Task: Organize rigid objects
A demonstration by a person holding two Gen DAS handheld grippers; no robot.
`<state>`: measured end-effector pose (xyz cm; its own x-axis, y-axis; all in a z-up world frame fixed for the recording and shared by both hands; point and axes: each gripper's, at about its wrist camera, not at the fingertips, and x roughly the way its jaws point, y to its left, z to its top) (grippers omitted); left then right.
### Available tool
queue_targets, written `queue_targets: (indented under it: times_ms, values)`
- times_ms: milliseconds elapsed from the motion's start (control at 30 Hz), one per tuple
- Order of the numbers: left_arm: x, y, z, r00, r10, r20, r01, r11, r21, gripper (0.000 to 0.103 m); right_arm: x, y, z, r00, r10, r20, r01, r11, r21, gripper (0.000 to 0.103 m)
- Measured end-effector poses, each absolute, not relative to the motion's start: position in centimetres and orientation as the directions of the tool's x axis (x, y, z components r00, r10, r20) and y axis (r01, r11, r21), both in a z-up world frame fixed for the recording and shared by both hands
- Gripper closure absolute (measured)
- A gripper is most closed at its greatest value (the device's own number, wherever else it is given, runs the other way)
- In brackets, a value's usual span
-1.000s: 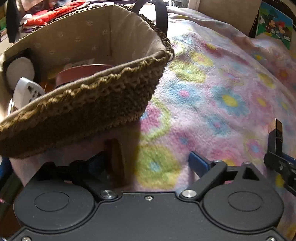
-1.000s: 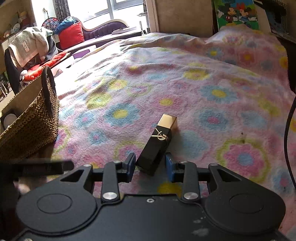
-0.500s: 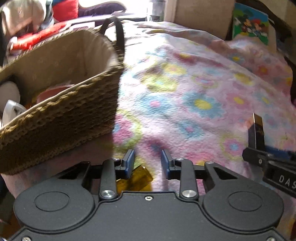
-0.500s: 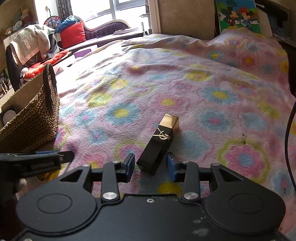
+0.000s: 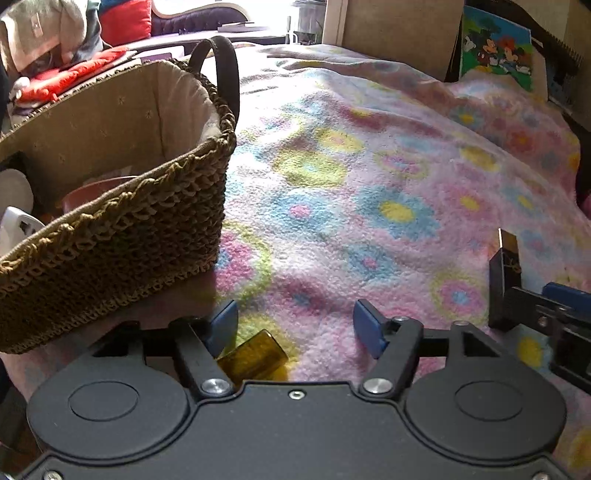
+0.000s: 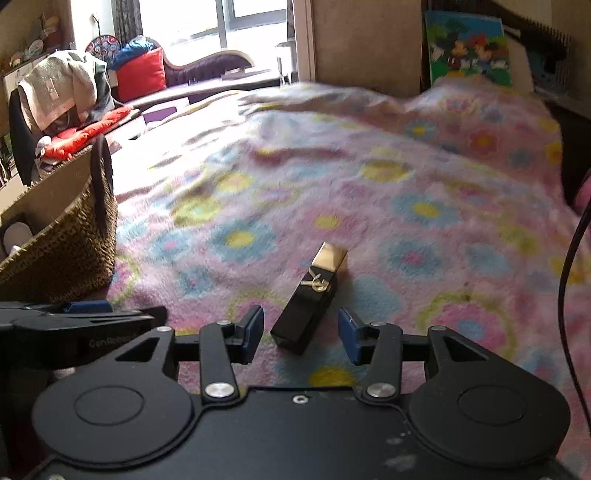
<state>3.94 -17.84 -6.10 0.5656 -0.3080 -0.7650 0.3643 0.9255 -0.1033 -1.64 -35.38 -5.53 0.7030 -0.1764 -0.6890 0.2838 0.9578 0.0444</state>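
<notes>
The right gripper point(image 6: 301, 334) is spreading its jaws, and the black-and-gold lipstick point(image 6: 310, 299) is lying on the flowered blanket point(image 6: 406, 177) between them, untouched. The left gripper point(image 5: 295, 326) is opening too, an amber bottle point(image 5: 253, 356) lying against its left jaw beside the woven basket point(image 5: 122, 251).

Sunlit window point(image 6: 221, 22) behind a floral blanket point(image 6: 369, 192), chaise point(image 6: 207, 68) and red cushion point(image 6: 140, 72).

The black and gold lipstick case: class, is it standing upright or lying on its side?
Lying on its side. The lipstick case rests lengthwise on the flowered blanket, its gold end pointing away.
</notes>
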Motion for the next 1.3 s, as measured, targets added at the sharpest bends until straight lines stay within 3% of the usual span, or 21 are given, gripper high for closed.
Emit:
queue_targets:
  times_ms: [200, 433, 533, 600, 733, 900, 1167, 1300]
  values:
    - [4.2, -17.6, -5.8, 0.554, -0.337, -0.761, 0.367, 0.92, -0.14, 0.036, -2.8, -33.4, -4.0, 0.724, -0.155, -0.672, 0.179, 0.983, -0.034, 0.054]
    - [2.2, -15.0, -1.6, 0.664, -0.342, -0.665, 0.364, 0.925, -0.111, 0.035, -3.0, -30.1, -4.3, 0.727, -0.087, -0.681, 0.052, 0.996, -0.071, 0.054]
    - [0.7, -13.5, 0.2, 0.714, -0.357, -0.603, 0.376, 0.921, -0.099, 0.028, -2.6, -28.4, -4.6, 0.729, -0.046, -0.683, 0.01, 0.998, -0.056, 0.052]
    - [0.1, -12.4, 1.2, 0.74, -0.374, -0.559, 0.376, 0.919, -0.117, 0.017, -2.3, -26.9, -4.8, 0.737, -0.02, -0.676, -0.03, 0.998, -0.061, 0.048]
    - [0.6, -9.7, 2.5, 0.766, -0.398, -0.505, 0.344, 0.917, -0.2, 0.009, -1.4, -23.5, -5.7, 0.753, 0.038, -0.657, -0.13, 0.987, -0.092, 0.038]
    - [2.5, -5.6, 2.3, 0.748, -0.428, -0.507, 0.266, 0.893, -0.362, 0.009, -0.2, -21.1, -6.6, 0.763, 0.063, -0.643, -0.18, 0.977, -0.118, 0.03]
    - [4.5, -2.0, 0.8, 0.731, -0.468, -0.496, 0.152, 0.821, -0.55, 0.009, 1.7, -20.3, -8.1, 0.744, 0.059, -0.665, -0.207, 0.967, -0.146, 0.034]
    - [4.8, -1.8, 0.3, 0.72, -0.471, -0.509, 0.14, 0.818, -0.558, 0.009, 2.2, -20.4, -8.7, 0.729, 0.078, -0.68, -0.221, 0.967, -0.126, 0.051]
